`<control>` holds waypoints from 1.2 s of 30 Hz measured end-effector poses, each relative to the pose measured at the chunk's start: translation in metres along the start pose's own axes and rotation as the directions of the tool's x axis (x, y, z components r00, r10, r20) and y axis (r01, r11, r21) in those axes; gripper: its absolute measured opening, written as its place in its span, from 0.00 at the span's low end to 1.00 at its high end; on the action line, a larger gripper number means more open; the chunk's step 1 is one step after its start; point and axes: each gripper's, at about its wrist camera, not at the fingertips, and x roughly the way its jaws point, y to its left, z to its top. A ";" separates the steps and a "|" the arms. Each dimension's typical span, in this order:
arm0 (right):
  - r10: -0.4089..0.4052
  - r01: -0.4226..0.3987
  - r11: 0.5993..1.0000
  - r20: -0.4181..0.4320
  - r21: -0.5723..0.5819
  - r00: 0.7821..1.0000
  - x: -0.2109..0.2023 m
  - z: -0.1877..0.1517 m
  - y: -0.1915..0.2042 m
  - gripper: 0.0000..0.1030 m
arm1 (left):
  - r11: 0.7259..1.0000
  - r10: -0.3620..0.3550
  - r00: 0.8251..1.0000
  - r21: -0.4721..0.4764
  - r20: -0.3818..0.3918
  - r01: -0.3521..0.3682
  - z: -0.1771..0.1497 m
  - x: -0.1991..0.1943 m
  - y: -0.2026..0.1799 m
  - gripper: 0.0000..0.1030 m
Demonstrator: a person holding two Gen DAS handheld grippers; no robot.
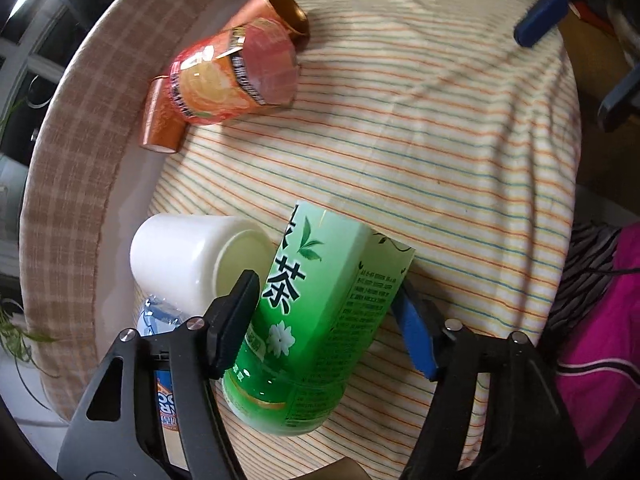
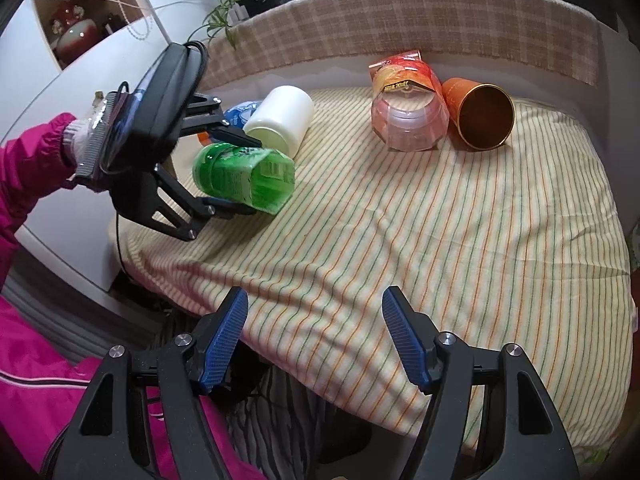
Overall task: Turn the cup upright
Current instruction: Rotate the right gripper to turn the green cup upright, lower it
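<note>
Green fills my left wrist view: the green cup [image 1: 316, 320] lies on its side between the fingers of my left gripper [image 1: 332, 312], clamped with the black finger [image 1: 236, 320] on one flank and the blue finger [image 1: 416, 340] on the other, its printed tea label facing up. It sits over the striped cloth [image 1: 420, 140]. Just beside it, touching its upper edge, a white cup [image 1: 192, 260] lies on its side too. Farther off, near the cloth's edge, a pink cup [image 1: 236, 76] and an orange cup [image 1: 280, 8] lie tipped over against each other. From my right wrist view, the green cup [image 2: 244, 176] is held tilted in the left gripper [image 2: 244, 172] at the near left corner of the cloth [image 2: 440, 220], its open mouth facing right, the white cup [image 2: 282, 120] right behind it. The pink cup [image 2: 408, 108] and orange cup [image 2: 480, 114] rest together toward the back. My right gripper [image 2: 316, 328] hangs with its blue fingers spread wide, grasping nothing.
</note>
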 end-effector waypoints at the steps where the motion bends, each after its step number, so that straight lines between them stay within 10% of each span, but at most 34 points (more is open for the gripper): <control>1: -0.002 0.002 1.000 0.001 0.003 1.000 0.000 0.000 0.000 0.67 | 1.000 -0.001 1.000 -0.021 0.010 0.001 -0.001 -0.002 0.004 0.66; 13: -0.009 0.009 1.000 0.000 -0.028 1.000 0.008 0.007 0.014 0.67 | 0.961 -0.017 0.991 -0.272 0.132 0.053 -0.030 -0.034 0.027 0.65; 36: -0.015 0.016 0.998 0.018 -0.054 1.000 0.016 0.020 0.030 0.67 | 0.724 0.150 0.917 -0.673 0.370 0.153 -0.085 -0.065 0.026 0.63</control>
